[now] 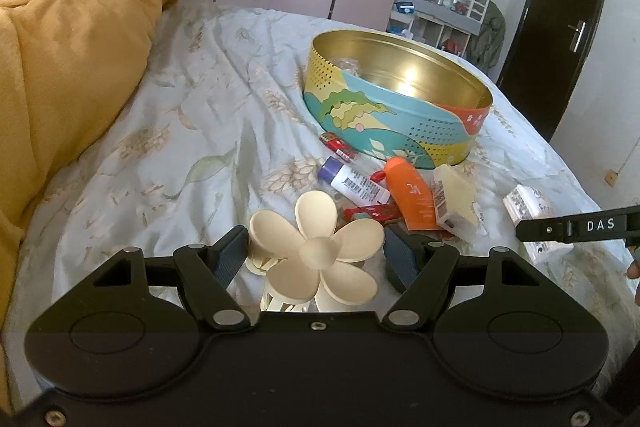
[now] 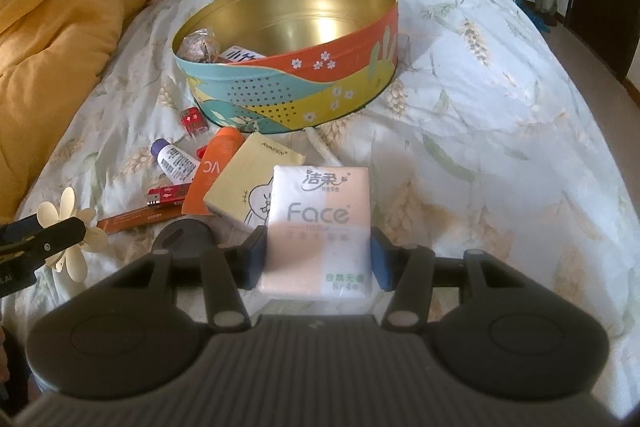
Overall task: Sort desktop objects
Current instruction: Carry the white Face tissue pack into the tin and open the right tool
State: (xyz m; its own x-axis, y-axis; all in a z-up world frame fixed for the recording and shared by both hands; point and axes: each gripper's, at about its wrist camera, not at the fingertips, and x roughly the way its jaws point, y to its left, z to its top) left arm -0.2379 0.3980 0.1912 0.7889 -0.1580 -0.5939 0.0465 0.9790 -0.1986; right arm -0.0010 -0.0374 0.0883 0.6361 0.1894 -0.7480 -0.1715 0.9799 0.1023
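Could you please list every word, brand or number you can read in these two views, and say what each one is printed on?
"Face": tissue pack, held between the right gripper's fingers; its Chinese lines are too blurred.
"AVADEN": yellow pack.
"VC": orange tube.
"DAS": right gripper's finger, seen from the left wrist.
White tube's label, red sticks' print: too small.
Flower clip, in the left gripper: none.

Left gripper (image 1: 316, 251) is closed on the cream flower hair clip (image 1: 318, 253), low and short of the round tin (image 1: 400, 123), while right gripper (image 2: 318, 259), its 2 blue pads (image 2: 256, 259) pressed to the tissue pack (image 2: 318, 227), sits nearer its front.
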